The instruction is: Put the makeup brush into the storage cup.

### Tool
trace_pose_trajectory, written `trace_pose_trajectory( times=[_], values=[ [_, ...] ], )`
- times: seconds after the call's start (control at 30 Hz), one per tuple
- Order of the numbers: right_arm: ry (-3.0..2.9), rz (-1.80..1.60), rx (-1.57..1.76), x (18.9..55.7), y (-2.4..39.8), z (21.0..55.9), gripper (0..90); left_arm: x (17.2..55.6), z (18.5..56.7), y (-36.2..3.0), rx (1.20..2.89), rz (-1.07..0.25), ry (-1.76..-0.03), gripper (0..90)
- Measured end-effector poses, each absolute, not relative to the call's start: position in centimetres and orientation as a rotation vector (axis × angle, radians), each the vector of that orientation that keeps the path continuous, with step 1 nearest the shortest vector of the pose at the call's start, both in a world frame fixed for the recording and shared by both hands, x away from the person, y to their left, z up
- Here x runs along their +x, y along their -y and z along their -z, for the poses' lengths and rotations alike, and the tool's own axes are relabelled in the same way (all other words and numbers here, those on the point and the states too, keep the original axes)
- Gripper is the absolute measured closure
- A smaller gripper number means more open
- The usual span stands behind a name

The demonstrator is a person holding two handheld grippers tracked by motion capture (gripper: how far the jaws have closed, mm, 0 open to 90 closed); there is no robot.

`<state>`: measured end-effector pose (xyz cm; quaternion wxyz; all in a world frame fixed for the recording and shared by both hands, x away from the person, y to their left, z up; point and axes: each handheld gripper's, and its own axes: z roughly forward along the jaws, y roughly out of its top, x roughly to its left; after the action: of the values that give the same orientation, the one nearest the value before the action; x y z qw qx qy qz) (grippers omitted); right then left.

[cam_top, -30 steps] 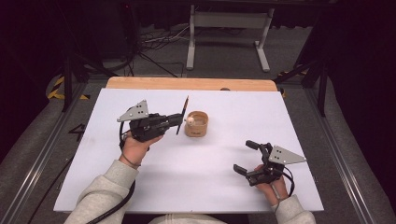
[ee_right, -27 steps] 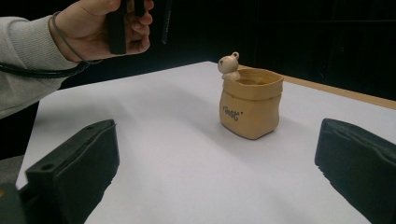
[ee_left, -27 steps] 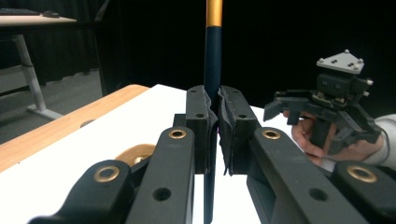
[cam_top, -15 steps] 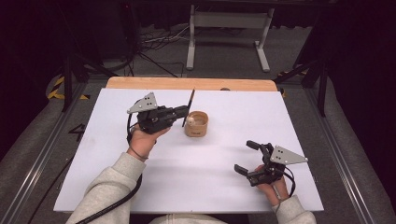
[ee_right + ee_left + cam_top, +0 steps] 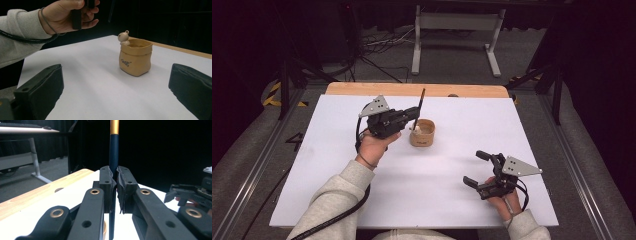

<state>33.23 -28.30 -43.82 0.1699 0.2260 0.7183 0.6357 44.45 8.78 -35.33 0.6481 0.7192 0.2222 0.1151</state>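
Nearest the person, the right claw [image 5: 479,171] rests low over the white bench [image 5: 452,210] close to its near right corner, jaws spread wide with nothing between them. In the right gripper view those open jaws frame the tan sack-shaped pot [image 5: 135,59], which stands well ahead of them on bare white surface.

Farther in, the left claw [image 5: 413,116] is clamped on a dark blue pen [image 5: 418,107]. In the left gripper view the pen [image 5: 113,150] rises upright between the pads, its gold band above them and its lower end passing down below. From the high view the pen stands slightly tilted just over the pot's [image 5: 422,133] near-left rim, beside the small bear figure [image 5: 123,37] perched on that rim; whether the tip touches the pot cannot be told.

The pot sits near the bench's middle, with open white room on every side. Beyond it runs the wooden far edge [image 5: 412,89], then the dark floor and a grey stand [image 5: 457,22].
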Motion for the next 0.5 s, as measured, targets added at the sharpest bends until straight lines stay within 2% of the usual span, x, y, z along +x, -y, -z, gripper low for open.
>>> trace_pose_trajectory(
  times=[0.5],
  values=[
    [-2.035,-1.819,0.636,33.2,28.4,43.8,0.3,45.6,35.9,-7.2,1.627,-0.312,-0.567,82.6]
  ],
)
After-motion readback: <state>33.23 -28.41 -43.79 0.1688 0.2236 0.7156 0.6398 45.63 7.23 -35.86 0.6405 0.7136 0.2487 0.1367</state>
